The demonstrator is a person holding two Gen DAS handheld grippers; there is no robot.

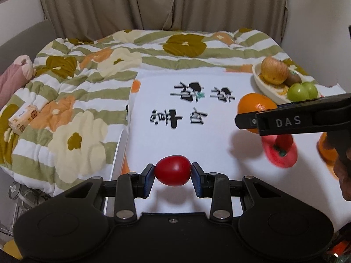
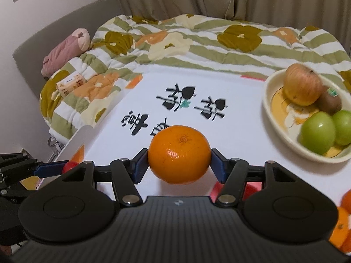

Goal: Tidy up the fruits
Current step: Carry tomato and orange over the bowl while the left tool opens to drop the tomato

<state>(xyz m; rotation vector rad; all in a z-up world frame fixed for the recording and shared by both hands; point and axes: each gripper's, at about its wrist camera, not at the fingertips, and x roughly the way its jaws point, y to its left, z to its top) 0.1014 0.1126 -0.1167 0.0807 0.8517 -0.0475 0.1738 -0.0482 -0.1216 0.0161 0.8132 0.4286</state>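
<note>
Left gripper (image 1: pixel 172 173): jaws closed most of the way on a small red tomato (image 1: pixel 172 171), pads on its two ends. Its long axis runs left–right, across the jaws; held just above the white board (image 1: pixel 197 118), near the board's near edge.

Right gripper (image 2: pixel 179 157): jaws set wide, clamped on an orange (image 2: pixel 179 154) at its sides. Stem dimple faces up and slightly away; nearly round, a little flattened, no real long axis. It hangs over the board's middle, near side.

Bowl (image 2: pixel 268 100) sits at the board's far right corner, holding an apple (image 2: pixel 302 87), a kiwi (image 2: pixel 331 102) and two green fruits (image 2: pixel 318 132). A red paper tomato cut-out (image 1: pixel 279 151) lies flat by the board's right edge.

Handling, by judgement: tomato light, smooth skin, likely slippery and easily bruised; end-to-end hold is narrow, so a grip across its middle would be steadier. Orange heavier, firm, pebbled rind gives friction; hold at the equator suits it.
</note>
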